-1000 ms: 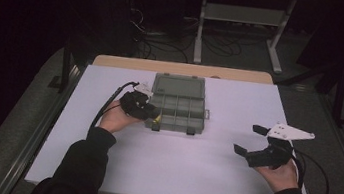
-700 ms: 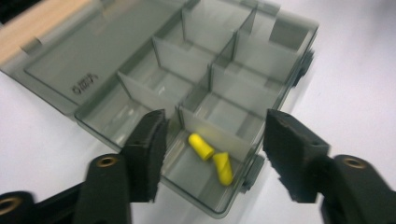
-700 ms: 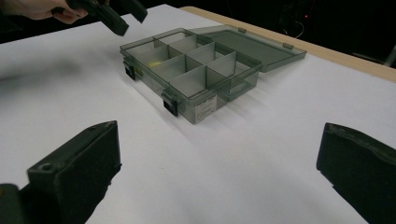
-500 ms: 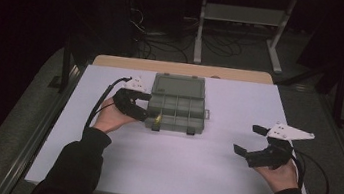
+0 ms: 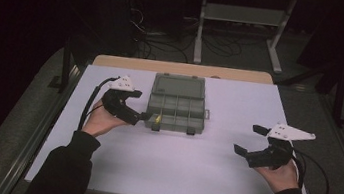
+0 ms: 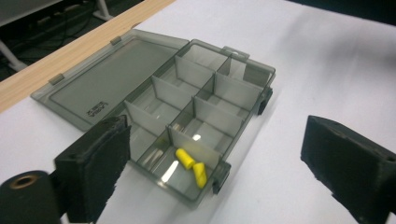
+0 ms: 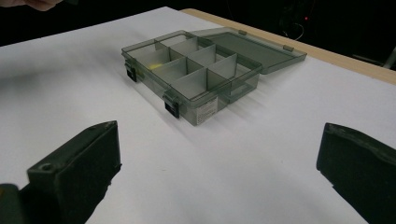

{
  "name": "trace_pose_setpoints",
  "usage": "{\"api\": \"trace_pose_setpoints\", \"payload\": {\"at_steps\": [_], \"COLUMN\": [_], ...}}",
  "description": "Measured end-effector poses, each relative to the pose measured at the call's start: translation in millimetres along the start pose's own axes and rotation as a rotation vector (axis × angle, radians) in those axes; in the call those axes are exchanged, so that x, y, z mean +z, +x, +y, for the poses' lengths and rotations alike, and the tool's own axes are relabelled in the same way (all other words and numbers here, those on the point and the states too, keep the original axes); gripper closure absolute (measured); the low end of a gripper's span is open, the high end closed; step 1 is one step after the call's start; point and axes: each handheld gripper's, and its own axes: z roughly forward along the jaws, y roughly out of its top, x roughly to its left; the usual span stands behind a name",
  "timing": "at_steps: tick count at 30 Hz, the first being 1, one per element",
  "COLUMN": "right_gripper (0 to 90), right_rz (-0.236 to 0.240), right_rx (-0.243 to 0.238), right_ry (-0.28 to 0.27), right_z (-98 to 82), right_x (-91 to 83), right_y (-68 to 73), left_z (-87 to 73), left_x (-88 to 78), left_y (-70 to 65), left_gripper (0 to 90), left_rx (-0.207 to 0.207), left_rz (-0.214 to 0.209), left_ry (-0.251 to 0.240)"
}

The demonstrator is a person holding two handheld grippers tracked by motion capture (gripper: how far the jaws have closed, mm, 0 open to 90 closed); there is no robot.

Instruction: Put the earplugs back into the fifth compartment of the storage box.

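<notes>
Here, in the high view, your left gripper (image 5: 141,116) sits just off the left end of the box (image 5: 177,109), jaws spread and holding nothing, its tip close to the box's near-left corner. The box lies toward the far edge of the table (image 5: 175,168), roughly midway between the left and right edges, with its lid (image 5: 178,85) folded flat toward the far edge. A small yellow spot shows in the near-left compartment. Your right gripper (image 5: 247,140) rests near the right edge, well apart from the box, jaws apart and empty. A cable (image 5: 314,182) loops from it toward the near-right corner.

In the left gripper view, your two black jaws stand wide apart at the bottom, with nothing between them. The box lies ahead, open, split by dividers into two rows of compartments. Two yellow pieces (image 6: 192,166) lie touching each other in the end compartment nearest the jaws; the other compartments look bare. The lid lies flat on the table toward the wooden strip (image 6: 84,44) along the far edge.

In the right gripper view, your jaws are likewise released, wide and empty, over bare white table. The box sits farther off, its black latches (image 7: 173,108) facing you, and a faint yellow tint shows through the far-left compartment.
</notes>
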Motion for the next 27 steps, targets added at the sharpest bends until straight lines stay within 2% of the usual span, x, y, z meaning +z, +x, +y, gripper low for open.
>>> {"api": "trace_pose_setpoints", "payload": {"at_steps": [7, 13, 21, 24, 27], "right_gripper": [0.0, 0.0, 0.0, 0.0, 0.0], "right_rz": [0.000, -0.002, -0.004, -0.005, -0.007], "right_rx": [0.002, 0.000, 0.000, 0.002, 0.002], "right_ry": [0.001, 0.003, 0.000, 0.004, 0.002], "right_z": [0.0, 0.0, -0.1, -0.4, -0.4], "right_x": [0.1, 0.1, -0.7, -0.5, -0.7], "right_y": [0.5, 0.6, 0.4, 0.7, 0.8], "left_z": [-13.1, -28.9, -45.0, -52.2, -58.3], "left_x": [-10.1, -16.8, -29.8, -35.1, -40.1], "left_y": [-6.6, -5.2, -10.8, -12.7, -14.3], "left_gripper": [2.8, 0.0, 0.0, 0.0, 0.0], "left_rx": [0.011, -0.020, -0.019, -0.030, -0.028], "left_rz": [0.018, 0.018, 0.041, 0.027, 0.048], "left_ry": [-0.012, -0.044, -0.109, -0.137, -0.147]}}
